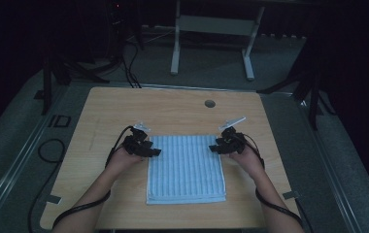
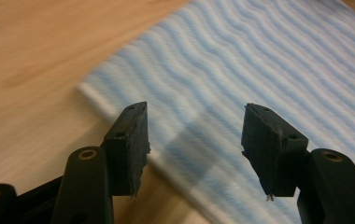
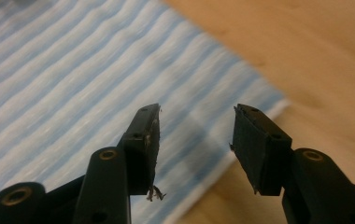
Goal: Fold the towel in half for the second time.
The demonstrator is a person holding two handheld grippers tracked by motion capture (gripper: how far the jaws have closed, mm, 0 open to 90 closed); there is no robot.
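Looking down from the high view first, I see the blue-and-white striped towel (image 1: 185, 168) lying flat and folded near the middle of the wooden table (image 1: 105, 111), a little toward my edge. My left gripper (image 1: 152, 151) sits at its far left corner and my right gripper (image 1: 215, 147) at its far right corner, both close above the cloth. Reading the step in hand as a fold worked from these two far corners, I'd keep both hands level with each other and move them together, so that edge stays straight and the layers underneath don't skew.

Along the left gripper view, the jaws stand apart with nothing between the pads (image 2: 131, 140). The towel corner lies just below and ahead of them, its white hem running diagonally under the gap. To grip well, I'd come down with the hem between the pads and take every layer at the corner, not just the top one.

Along the right gripper view it's the same: jaws released, pads (image 3: 255, 140) bare, a few lint threads hanging from one, the other corner below.

I can read no brand, label or writing on the towel or grippers; markings at the table's left edge are too dim to read.
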